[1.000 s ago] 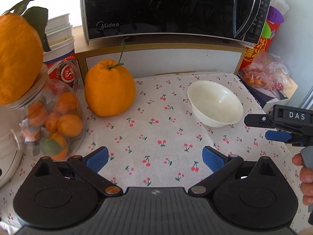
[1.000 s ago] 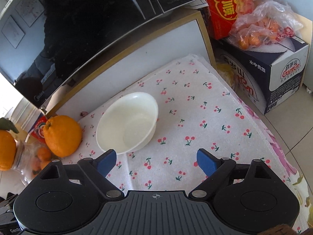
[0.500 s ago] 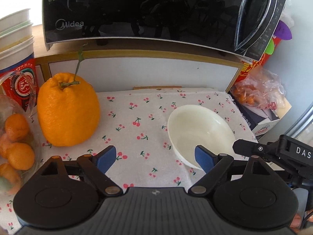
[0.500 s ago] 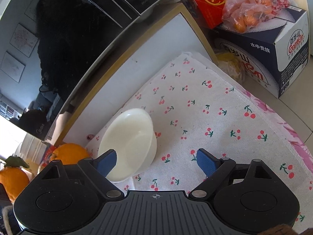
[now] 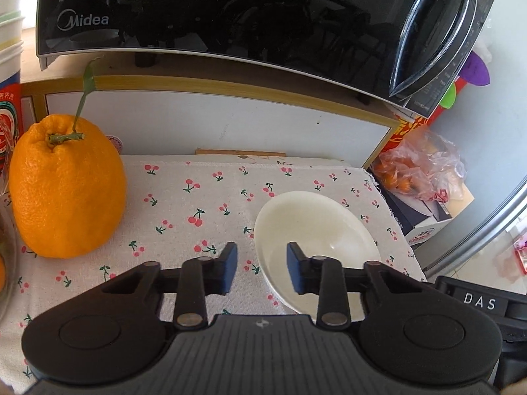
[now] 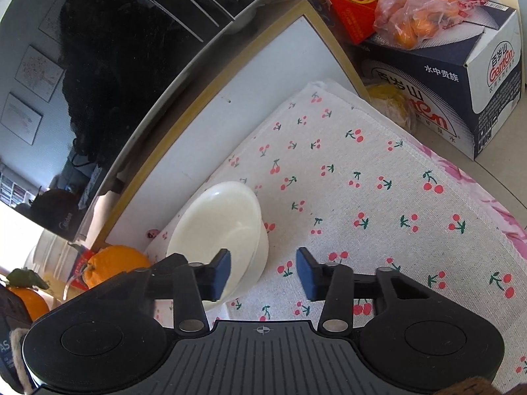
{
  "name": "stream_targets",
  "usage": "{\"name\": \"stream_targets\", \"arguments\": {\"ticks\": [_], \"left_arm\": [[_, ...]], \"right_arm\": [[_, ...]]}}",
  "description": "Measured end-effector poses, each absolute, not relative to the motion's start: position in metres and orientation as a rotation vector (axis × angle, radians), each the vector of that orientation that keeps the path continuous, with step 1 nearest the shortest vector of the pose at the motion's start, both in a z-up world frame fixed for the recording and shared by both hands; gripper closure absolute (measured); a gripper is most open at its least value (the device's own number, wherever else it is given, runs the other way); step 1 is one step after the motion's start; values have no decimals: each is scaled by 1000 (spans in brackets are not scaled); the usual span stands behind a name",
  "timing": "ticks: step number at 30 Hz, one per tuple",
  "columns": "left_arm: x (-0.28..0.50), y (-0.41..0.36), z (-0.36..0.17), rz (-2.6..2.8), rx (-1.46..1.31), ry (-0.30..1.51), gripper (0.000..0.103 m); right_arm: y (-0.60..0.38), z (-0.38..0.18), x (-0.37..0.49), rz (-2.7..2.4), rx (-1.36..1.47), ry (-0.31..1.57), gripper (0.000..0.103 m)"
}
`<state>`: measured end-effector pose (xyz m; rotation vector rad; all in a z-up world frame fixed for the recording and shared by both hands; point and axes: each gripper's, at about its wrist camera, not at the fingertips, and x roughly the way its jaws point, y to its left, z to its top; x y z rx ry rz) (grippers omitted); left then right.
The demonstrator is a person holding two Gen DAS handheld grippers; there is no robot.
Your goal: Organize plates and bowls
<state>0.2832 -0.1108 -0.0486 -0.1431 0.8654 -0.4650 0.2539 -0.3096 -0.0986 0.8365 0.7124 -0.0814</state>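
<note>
A white bowl (image 5: 316, 230) sits on the cherry-print cloth (image 5: 197, 197). My left gripper (image 5: 262, 270) is half open and straddles the bowl's near-left rim, one blue pad outside and one inside, not touching. In the right wrist view the bowl (image 6: 220, 227) looks tilted, and my right gripper (image 6: 262, 275) is half open around its right rim, left pad over the inside, right pad outside. The right gripper's body (image 5: 477, 302) shows at the lower right of the left wrist view.
A large orange (image 5: 67, 187) stands at the left. A black microwave (image 5: 230, 13) sits on a shelf behind. A bag of small oranges (image 5: 418, 171) lies on a dark box (image 6: 461, 75) at the right, past the cloth's edge.
Both grippers have moved in on the bowl and narrowed their jaws from wide open to half open. Each now straddles a side of the rim.
</note>
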Motion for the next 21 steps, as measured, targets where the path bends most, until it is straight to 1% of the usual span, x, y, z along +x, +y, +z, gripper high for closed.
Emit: {"name": "stream_targets", "arguments": {"ticks": [1, 4, 5, 8, 13, 21], "left_arm": [[284, -111, -49, -465, -146, 864, 81], [285, -111, -50, -466, -156, 865, 85], [285, -111, -49, -469, -156, 865, 88], [283, -113, -48, -479, -146, 858, 90], [284, -111, -47, -474, -145, 856, 96], [279, -108, -38, -467, -143, 843, 96]], "right_arm": [[-309, -99, 254, -76, 836, 712, 70], [-307, -99, 257, -59, 830, 711, 79], [-306, -99, 257, -55, 828, 711, 83], [-304, -99, 258, -43, 823, 711, 88], [-302, -98, 258, -41, 806, 708, 88], [-297, -86, 254, -43, 786, 698, 88]]}}
